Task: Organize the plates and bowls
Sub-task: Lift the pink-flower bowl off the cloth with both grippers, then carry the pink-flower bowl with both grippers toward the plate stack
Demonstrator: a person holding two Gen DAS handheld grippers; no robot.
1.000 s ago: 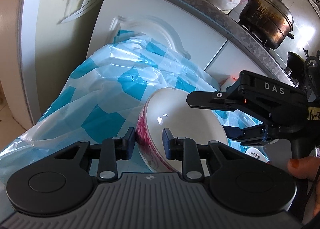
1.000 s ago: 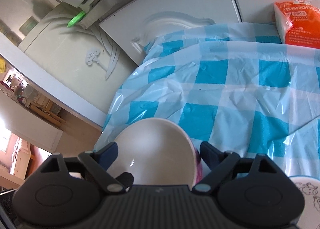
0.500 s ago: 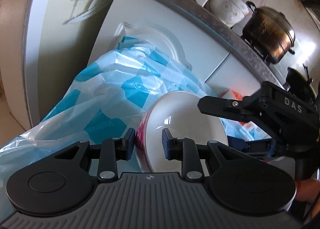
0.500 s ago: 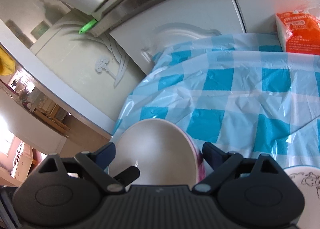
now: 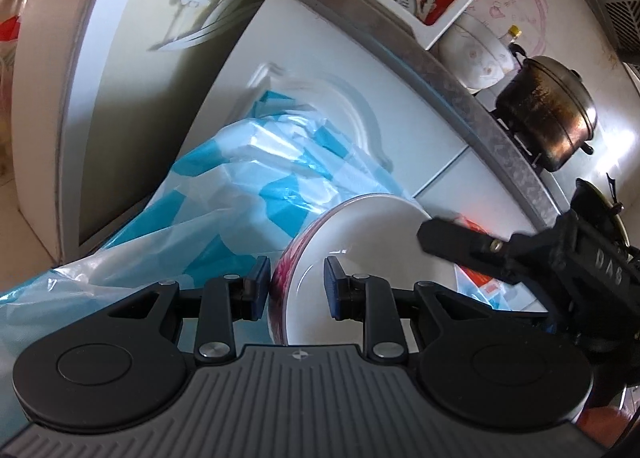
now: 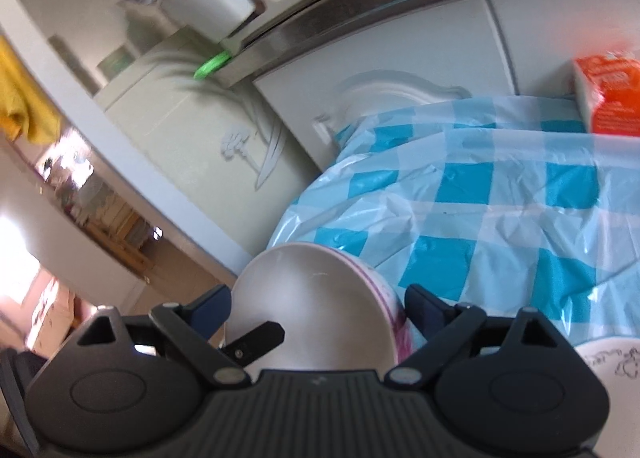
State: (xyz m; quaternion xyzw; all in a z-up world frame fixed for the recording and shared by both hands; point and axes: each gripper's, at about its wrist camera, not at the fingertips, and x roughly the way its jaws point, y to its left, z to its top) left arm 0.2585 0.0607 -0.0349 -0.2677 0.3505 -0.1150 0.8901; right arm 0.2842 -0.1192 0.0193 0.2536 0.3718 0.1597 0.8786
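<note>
A white bowl with a pink flower pattern outside is held tilted above the blue-checked tablecloth. My left gripper is shut on its near rim, one pad outside and one inside. In the right wrist view the same bowl fills the gap of my right gripper. Its jaws stand wide and are closing, both pads against the bowl's sides. The left gripper's inner finger shows inside the bowl. One right finger reaches over the bowl's far rim.
A white plate with a line drawing lies at the near right on the cloth. An orange packet stands at the back. White cabinet doors rise behind the table. A dark pot sits on the counter above.
Both grippers have rolled and risen slightly with the bowl between them, so more of the counter top shows. The bowl keeps its place in both grips.
</note>
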